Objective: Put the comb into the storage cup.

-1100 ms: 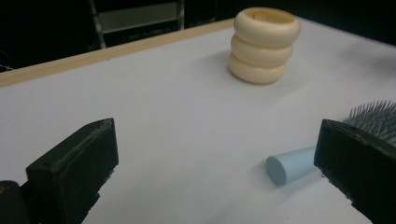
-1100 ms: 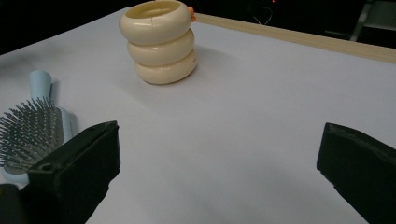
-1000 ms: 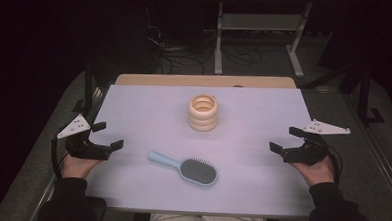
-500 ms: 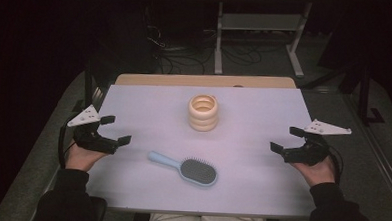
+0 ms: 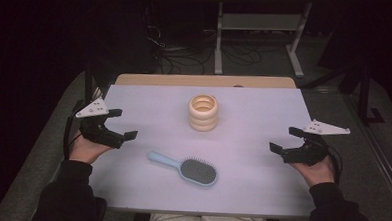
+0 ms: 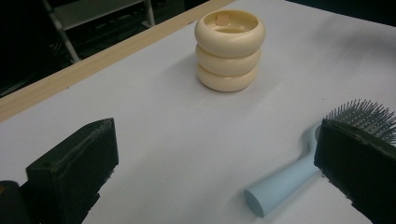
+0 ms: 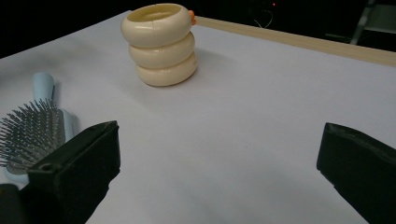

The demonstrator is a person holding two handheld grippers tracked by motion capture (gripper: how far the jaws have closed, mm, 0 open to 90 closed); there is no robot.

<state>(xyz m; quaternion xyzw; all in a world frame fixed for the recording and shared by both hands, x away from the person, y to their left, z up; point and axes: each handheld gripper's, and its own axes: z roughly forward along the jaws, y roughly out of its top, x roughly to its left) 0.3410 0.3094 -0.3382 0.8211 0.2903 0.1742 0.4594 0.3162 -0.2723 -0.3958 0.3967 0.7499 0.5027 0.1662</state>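
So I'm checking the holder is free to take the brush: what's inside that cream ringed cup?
The cream ringed cup stands open-topped. The left gripper view shows pale inner wall and a small round mark near the far rim. Its bottom is hidden by the rim.

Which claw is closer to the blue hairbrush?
The left claw. It hovers open just left of the hairbrush, near its handle tip. The right claw is open too, farther off past the bristle end.

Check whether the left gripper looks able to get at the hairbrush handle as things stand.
Probably yes. The left gripper is open and empty at the table's left edge, and the light blue hairbrush lies bristles up with its handle end toward that side. Nothing stands on the white tabletop between them.
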